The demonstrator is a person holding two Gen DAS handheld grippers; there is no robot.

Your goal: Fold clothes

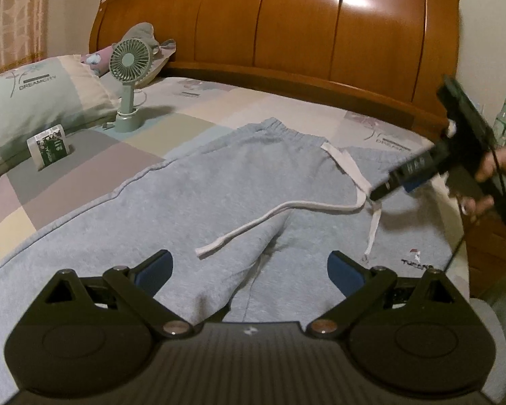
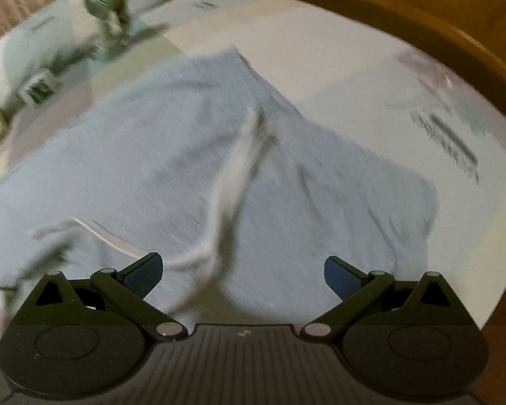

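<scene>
Both grippers, left (image 1: pixel 249 266) & right (image 2: pixel 243 271), hang jaws wide apart w/ nothing between, over grey sweatpants (image 1: pixel 185 209) spread flat on bed (image 1: pixel 199 125), waistband at 12 o'clock, drawstring (image 1: pixel 273 214) loose. Looks unfolded; fits pre-fold or just smoothed, can't tell which.

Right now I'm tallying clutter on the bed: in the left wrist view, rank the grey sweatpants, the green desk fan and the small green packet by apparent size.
1. Grey sweatpants, by far the largest.
2. Green desk fan.
3. Small green packet, smallest.

The sweatpants lie nearer the camera, which exaggerates them.
</scene>
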